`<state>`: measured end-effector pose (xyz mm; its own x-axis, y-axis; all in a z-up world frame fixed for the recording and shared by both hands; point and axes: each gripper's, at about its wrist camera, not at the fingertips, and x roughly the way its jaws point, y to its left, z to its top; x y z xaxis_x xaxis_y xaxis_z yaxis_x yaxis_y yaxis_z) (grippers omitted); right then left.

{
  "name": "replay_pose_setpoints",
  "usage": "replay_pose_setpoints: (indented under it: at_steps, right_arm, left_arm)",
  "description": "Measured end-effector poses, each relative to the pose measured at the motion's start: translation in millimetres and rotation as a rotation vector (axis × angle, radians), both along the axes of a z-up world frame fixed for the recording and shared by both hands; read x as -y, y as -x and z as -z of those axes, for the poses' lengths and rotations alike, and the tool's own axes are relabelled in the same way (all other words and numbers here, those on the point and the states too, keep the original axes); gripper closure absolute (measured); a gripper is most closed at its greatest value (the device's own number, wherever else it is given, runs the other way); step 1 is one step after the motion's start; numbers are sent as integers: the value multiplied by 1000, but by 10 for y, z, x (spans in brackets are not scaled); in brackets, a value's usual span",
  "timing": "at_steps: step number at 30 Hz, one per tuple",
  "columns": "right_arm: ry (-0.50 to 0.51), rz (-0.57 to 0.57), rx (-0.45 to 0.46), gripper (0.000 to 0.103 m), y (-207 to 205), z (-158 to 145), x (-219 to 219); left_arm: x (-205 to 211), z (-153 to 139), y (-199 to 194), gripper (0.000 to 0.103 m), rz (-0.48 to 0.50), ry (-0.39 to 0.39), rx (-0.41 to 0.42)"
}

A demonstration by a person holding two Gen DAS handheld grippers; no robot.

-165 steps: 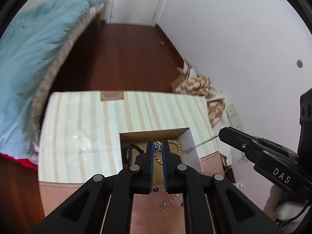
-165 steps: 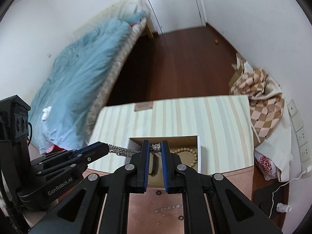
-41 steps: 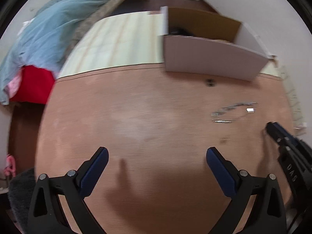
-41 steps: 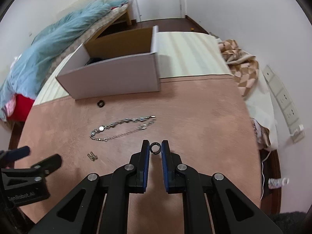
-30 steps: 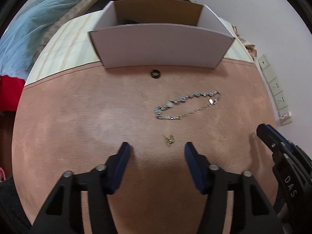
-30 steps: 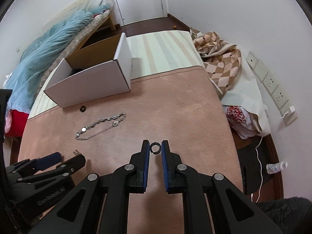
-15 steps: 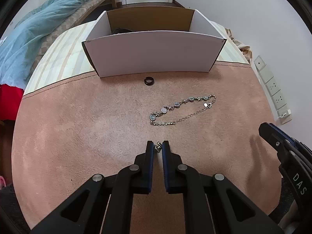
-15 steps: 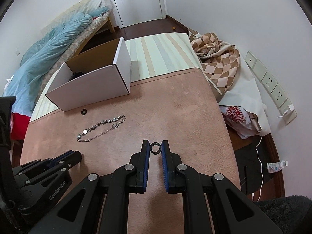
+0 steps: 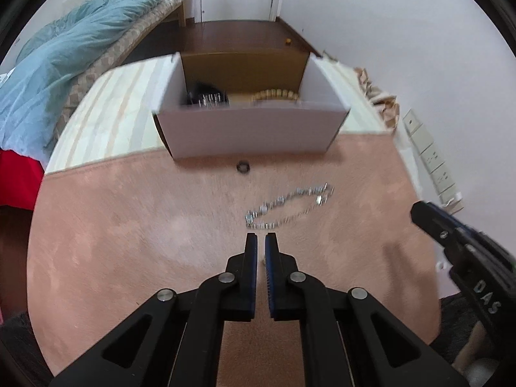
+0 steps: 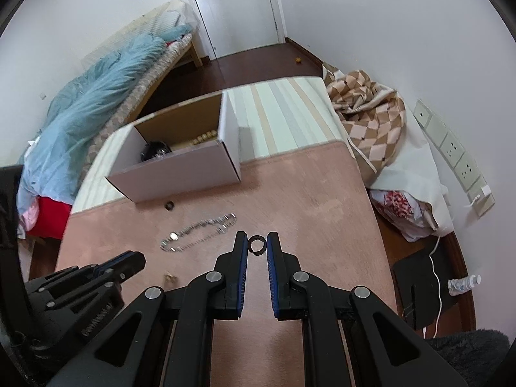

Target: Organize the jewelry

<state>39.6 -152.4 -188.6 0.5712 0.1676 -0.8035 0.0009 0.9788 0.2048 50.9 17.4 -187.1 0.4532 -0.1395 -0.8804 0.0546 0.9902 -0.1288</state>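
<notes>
Jewelry is still scattered in front of us, so let's take stock: the right gripper (image 10: 257,234) is clamped lightly on a dark ring (image 10: 257,251), pinched right at the fingertips and held clear of the pink tabletop (image 9: 129,225). The left gripper (image 9: 261,242) has just been closing and its jaws now stand together, but we see nothing between them. The small gold piece (image 10: 170,278) lies on the tabletop just beside that gripper in the right wrist view, so it looks like a miss, though the blur leaves us unsure. That is our first risk: carrying an empty gripper to the box because so tiny a piece slipped the pads. Second risk: the dark ring sits at the very tips, and a jolt or a tilt on the way over could flick it out and send it rolling off the table edge. Loose on the tabletop we also have a silver bracelet (image 9: 287,206) in a slack loop and a second ring (image 9: 243,167) just in front of the white box (image 9: 251,132). Its near wall stands tall, so a low approach could clip it and shove it back. Inside we make out wooden beads (image 9: 274,94) toward the right, a dark item (image 9: 200,92) toward the left, and something silvery (image 9: 211,100) against it.
</notes>
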Motion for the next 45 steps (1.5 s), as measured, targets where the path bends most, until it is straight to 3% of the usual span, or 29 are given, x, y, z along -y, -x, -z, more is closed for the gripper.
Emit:
replay_pose_setpoints:
  at_steps: [9, 13, 15, 17, 18, 24, 26, 29, 30, 32, 33, 39, 45]
  right_arm:
    - [-93, -16, 77, 90, -216, -421, -76]
    - [-113, -15, 64, 90, -230, -372, -106]
    - [-112, -13, 47, 90, -213, -298, -108]
    - [-111, -6, 27, 90, -177, -220, -91]
    - [-109, -2, 19, 91, -159, -188, -71]
    - [-95, 37, -19, 90, -44, -28, 126]
    - [-94, 50, -26, 90, -17, 0, 188]
    - [-91, 62, -31, 90, 9, 28, 240]
    - [-91, 66, -33, 90, 10, 34, 247]
    - [-94, 71, -34, 90, 5, 36, 260]
    - [-94, 72, -31, 90, 6, 31, 260]
    - [-106, 71, -18, 90, -7, -16, 236]
    - [-123, 62, 10, 90, -7, -141, 215]
  left_arm:
    - [-563, -709, -217, 101, -61, 86, 109]
    - [-643, -667, -244, 98, -78, 108, 87]
    - [-550, -463, -234, 89, -68, 111, -1]
    - [-414, -238, -181, 60, -41, 125, -64]
    - [-339, -123, -137, 57, -21, 131, -77]
    - [19, 463, -49, 57, 35, 42, -168]
    - [97, 464, -19, 57, 49, 0, -115]
    - [215, 488, -44, 59, 66, -44, -99]
    - [241, 499, -41, 62, 72, -58, -95]
    - [301, 499, -22, 89, 87, -109, -72]
    - [319, 499, -19, 93, 94, -118, -69]
    - [238, 465, -19, 95, 76, -72, -72]
    - [-129, 59, 64, 96, 15, 1, -12]
